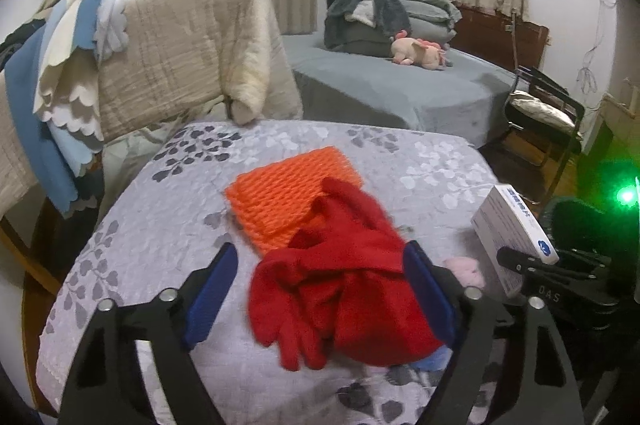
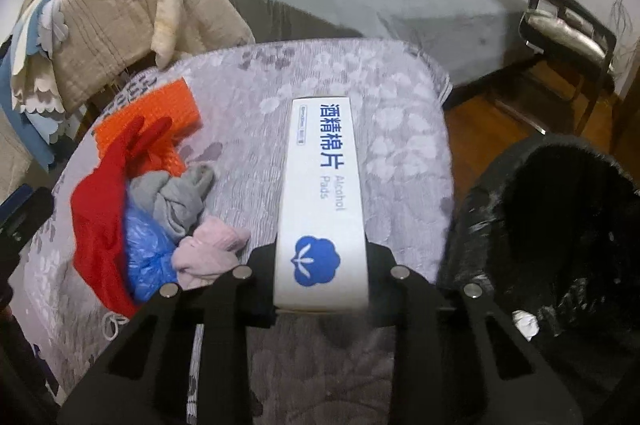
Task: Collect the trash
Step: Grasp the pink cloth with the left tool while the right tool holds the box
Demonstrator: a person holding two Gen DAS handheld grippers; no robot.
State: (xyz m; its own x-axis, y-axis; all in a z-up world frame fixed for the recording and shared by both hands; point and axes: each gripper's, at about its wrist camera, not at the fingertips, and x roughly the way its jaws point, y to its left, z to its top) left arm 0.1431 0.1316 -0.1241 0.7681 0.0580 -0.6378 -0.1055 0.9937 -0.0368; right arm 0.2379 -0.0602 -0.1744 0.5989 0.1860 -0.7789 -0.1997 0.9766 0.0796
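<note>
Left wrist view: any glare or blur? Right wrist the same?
Left wrist: green lens flare at the right edge, red glove slightly smeared, strong fisheye bending. Right wrist: no flare, alcohol pads box print sharp, trash bag interior nearly black.

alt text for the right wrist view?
The right gripper clamps a white alcohol pads box above a floral grey tablecloth. A black-lined trash bin stands open to the right; red gloves, an orange mesh and small cloths lie to the left.
</note>
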